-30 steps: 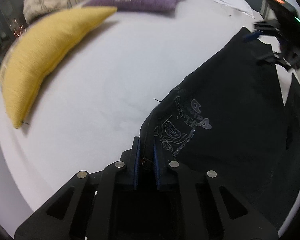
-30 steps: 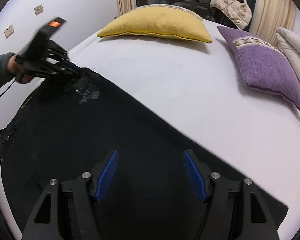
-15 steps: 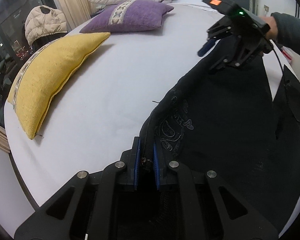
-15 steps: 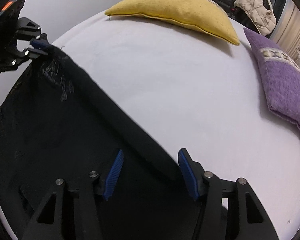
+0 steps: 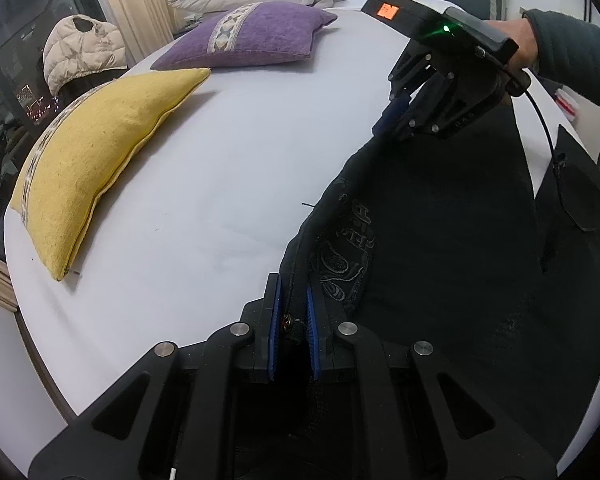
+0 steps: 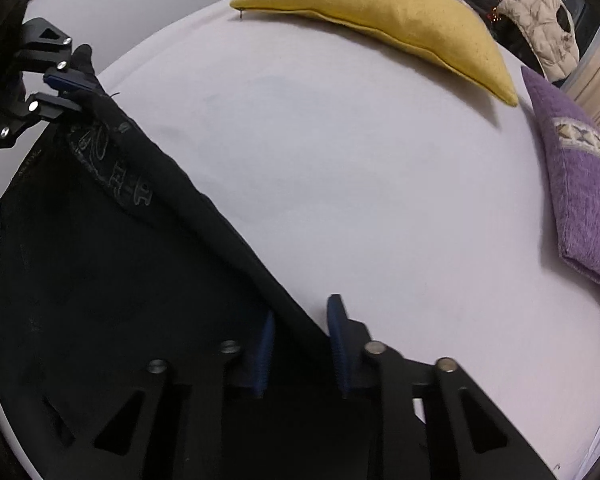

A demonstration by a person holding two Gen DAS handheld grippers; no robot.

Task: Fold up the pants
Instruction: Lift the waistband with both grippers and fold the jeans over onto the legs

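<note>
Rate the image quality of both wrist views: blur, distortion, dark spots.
Left wrist view: sharp, strong fisheye bending, pants so dark that only the printed logo shows. Right wrist view: softer, the right gripper blurred at the bottom, the yellow pillow curved by the lens.

The pants (image 5: 440,240) are matt black cloth with stitched lettering, the bed sheet (image 5: 240,160) smooth pale cloth, the yellow pillow (image 5: 100,152) coarse-woven, the purple pillow (image 5: 256,36) nubby, and the left gripper (image 5: 292,320) matt black plastic with ribbed blue pads (image 5: 274,320).

Black pants (image 5: 440,240), spread on bed
</note>
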